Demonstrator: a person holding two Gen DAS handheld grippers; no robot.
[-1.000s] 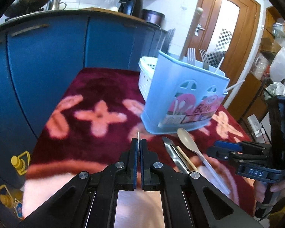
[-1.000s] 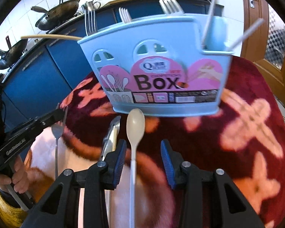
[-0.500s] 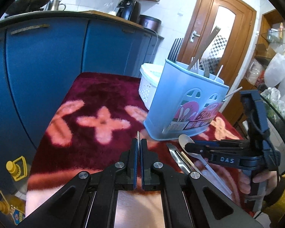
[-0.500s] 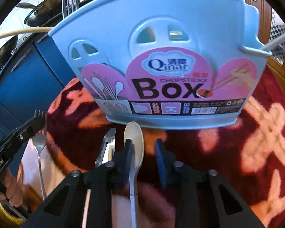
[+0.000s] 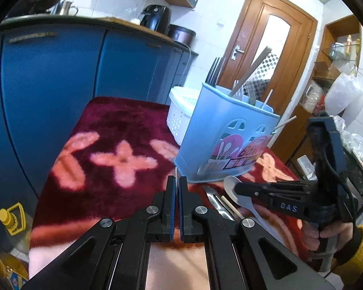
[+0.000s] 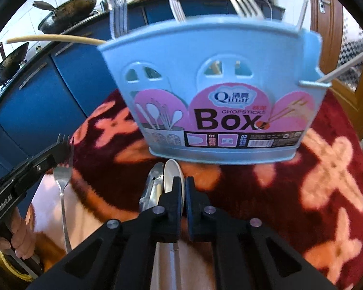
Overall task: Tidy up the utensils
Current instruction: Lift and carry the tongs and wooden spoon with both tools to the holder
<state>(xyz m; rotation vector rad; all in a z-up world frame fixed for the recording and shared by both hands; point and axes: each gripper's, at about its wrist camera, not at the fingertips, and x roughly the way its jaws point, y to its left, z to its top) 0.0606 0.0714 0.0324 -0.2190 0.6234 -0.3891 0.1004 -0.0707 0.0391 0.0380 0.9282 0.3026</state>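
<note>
A light blue utensil box (image 6: 220, 91) with a pink label stands on the red patterned cloth, with forks and sticks upright inside; it also shows in the left wrist view (image 5: 225, 140). My left gripper (image 5: 176, 188) is shut on a metal fork (image 6: 63, 178), seen edge-on between its pads. My right gripper (image 6: 184, 186) is shut on a white plastic spoon (image 6: 170, 174), its bowl just in front of the box; it shows in the left wrist view (image 5: 232, 186) too. A metal knife (image 6: 152, 186) and a wooden chopstick (image 5: 230, 205) lie beside the spoon.
A white perforated basket (image 5: 181, 111) stands behind the box. Blue cabinets (image 5: 60, 84) run along the left, with pans (image 6: 67, 12) and a kettle on the counter. A wooden door (image 5: 266, 55) is at the back right. A yellow bottle (image 5: 9, 220) stands below the table's left edge.
My right gripper has moved in around the white spoon and closed on it. My left gripper has stayed shut on the fork and shifted slightly.
</note>
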